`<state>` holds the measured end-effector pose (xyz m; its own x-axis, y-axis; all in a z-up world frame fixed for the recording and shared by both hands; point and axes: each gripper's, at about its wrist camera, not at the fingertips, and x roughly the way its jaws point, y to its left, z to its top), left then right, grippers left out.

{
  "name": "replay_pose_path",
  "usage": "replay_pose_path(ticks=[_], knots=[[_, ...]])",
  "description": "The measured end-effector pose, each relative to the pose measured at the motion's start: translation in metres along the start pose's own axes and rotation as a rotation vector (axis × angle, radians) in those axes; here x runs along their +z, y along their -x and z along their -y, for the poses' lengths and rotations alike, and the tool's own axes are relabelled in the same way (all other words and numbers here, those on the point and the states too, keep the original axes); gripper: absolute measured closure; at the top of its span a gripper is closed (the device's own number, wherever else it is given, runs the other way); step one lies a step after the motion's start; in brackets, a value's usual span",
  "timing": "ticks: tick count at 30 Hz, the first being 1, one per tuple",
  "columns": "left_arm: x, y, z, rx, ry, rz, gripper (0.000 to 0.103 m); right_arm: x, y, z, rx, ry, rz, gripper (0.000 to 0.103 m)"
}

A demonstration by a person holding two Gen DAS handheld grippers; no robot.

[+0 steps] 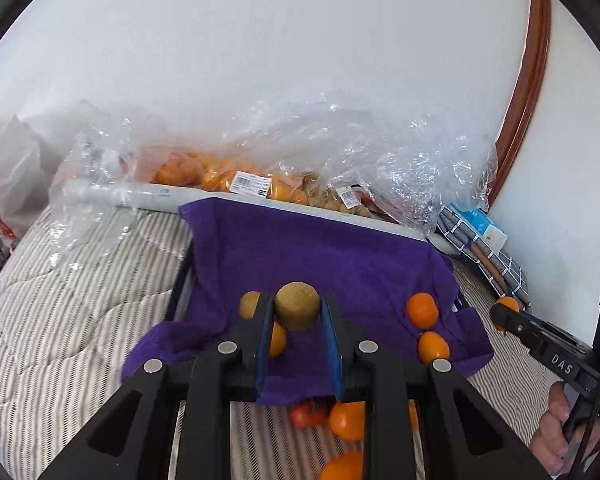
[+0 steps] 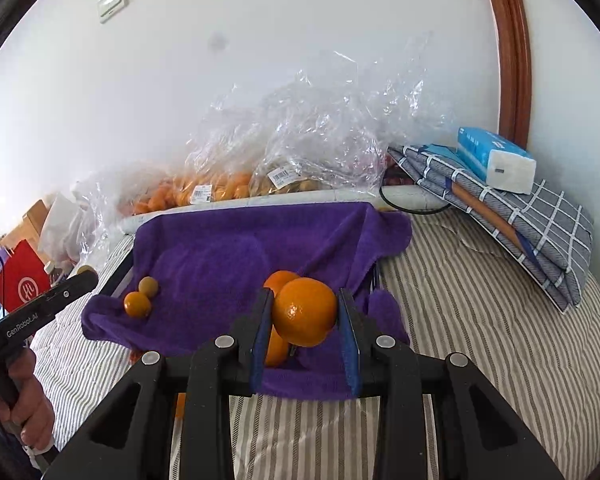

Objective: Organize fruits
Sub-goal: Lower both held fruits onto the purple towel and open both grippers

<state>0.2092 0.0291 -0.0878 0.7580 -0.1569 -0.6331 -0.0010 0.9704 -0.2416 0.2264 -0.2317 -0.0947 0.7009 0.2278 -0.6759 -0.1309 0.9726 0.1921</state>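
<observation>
While sorting runs: four fruits on the purple towel [image 1: 340, 256]
Left gripper [image 1: 297, 312]: clamps a kiwi [image 1: 297, 306]
Right gripper [image 2: 305, 312]: clamps an orange [image 2: 305, 311]
Left: loose fruit [image 1: 346, 420] on the bed [image 1: 80, 300]

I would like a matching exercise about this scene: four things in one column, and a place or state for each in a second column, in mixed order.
Things:
1. kiwi
2. held orange
3. tissue pack
4. purple towel

Places or states:
A. on the folded checked cloth
B. between the left gripper fingers
C. draped over a tray on the striped bed
D. between the right gripper fingers

Pairs: 1-B, 2-D, 3-A, 4-C
</observation>
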Motion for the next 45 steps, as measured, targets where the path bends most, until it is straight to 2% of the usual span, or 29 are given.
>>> replay_pose_path(ticks=[3, 8, 14, 20, 30, 41, 43, 45], knots=[[-0.003, -0.019, 0.002, -0.011, 0.011, -0.024, 0.080, -0.003, -0.017, 0.004, 0.005, -0.002, -0.022, 0.071], [-0.016, -0.035, 0.007, -0.004, -0.030, -0.057, 0.080, -0.012, -0.038, 0.008, 0.003, -0.002, -0.074, 0.071], [-0.019, -0.038, 0.012, -0.035, -0.046, -0.065, 0.080, -0.017, -0.045, 0.006, 0.019, -0.001, -0.093, 0.071], [-0.020, -0.044, 0.008, -0.058, -0.020, -0.096, 0.080, -0.022, -0.050, 0.011, 0.013, -0.016, -0.117, 0.071], [-0.021, -0.049, 0.010, -0.071, -0.009, -0.119, 0.080, -0.024, -0.052, 0.003, -0.022, 0.040, -0.109, 0.071], [-0.022, -0.053, 0.012, -0.060, -0.018, -0.124, 0.080, -0.024, -0.050, 0.002, -0.014, 0.044, -0.106, 0.071], [-0.022, -0.053, 0.012, -0.061, -0.020, -0.125, 0.080, -0.024, -0.049, 0.001, -0.012, 0.043, -0.104, 0.070], [-0.022, -0.053, 0.013, -0.059, -0.025, -0.125, 0.080, -0.023, -0.048, 0.001, -0.008, 0.041, -0.100, 0.064]])
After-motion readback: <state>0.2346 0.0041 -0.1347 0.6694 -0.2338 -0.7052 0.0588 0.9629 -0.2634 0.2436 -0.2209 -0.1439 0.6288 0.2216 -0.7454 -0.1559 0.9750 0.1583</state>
